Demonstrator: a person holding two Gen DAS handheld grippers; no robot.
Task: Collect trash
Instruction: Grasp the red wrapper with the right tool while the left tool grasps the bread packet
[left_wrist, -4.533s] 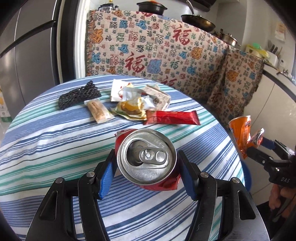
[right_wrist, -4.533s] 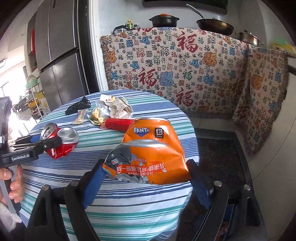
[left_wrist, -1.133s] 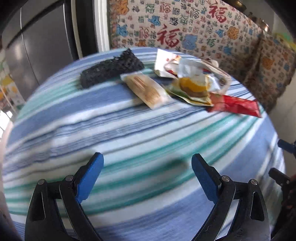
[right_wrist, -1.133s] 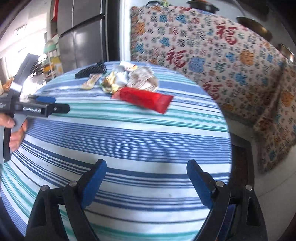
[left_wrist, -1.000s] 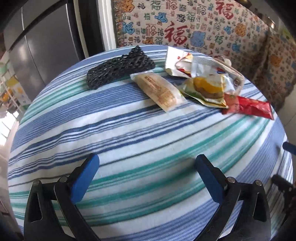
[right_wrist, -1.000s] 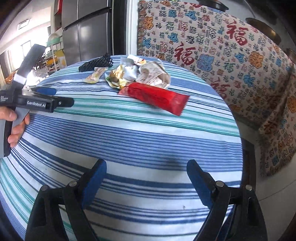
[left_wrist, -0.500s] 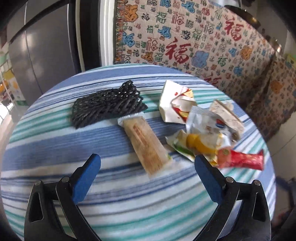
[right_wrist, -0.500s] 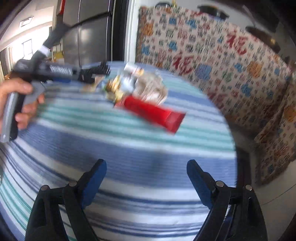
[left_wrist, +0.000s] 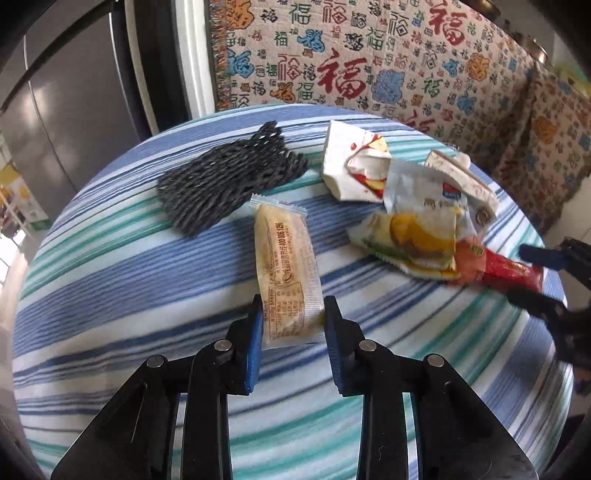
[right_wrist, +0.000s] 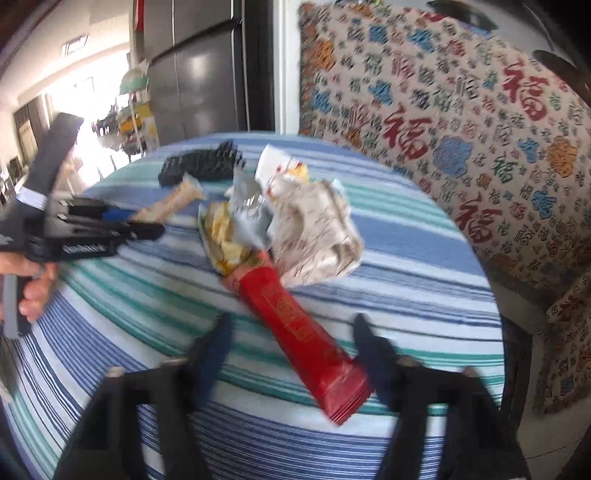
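the left gripper (left_wrist: 293, 317) had its blue-padded fingers (left_wrist: 255, 332) clenched on the near end of a pale snack wrapper (left_wrist: 286, 266), which lay lengthwise on the striped table (left_wrist: 110, 280) and reached away toward a black foam net (left_wrist: 229, 184). the net touched the wrapper's far end. to the right of them sat a heap of crumpled wrappers (left_wrist: 410, 206), white, silver and yellow, with one end of a red wrapper (right_wrist: 303, 332) tucked under the heap's near edge.

the right gripper (right_wrist: 291, 339) was blurred, its fingers (right_wrist: 216, 347) spread wide on either side of the red wrapper's near part and not touching it. the wrapper lay flat on the table, slanting toward the near right rim. in the right wrist view the left gripper showed from the side, a hand (right_wrist: 33, 284) wrapped around its grip, the pale wrapper sticking out beyond its tips. a patterned cloth (left_wrist: 369, 62) hung behind the table, beside a grey fridge (right_wrist: 199, 85).
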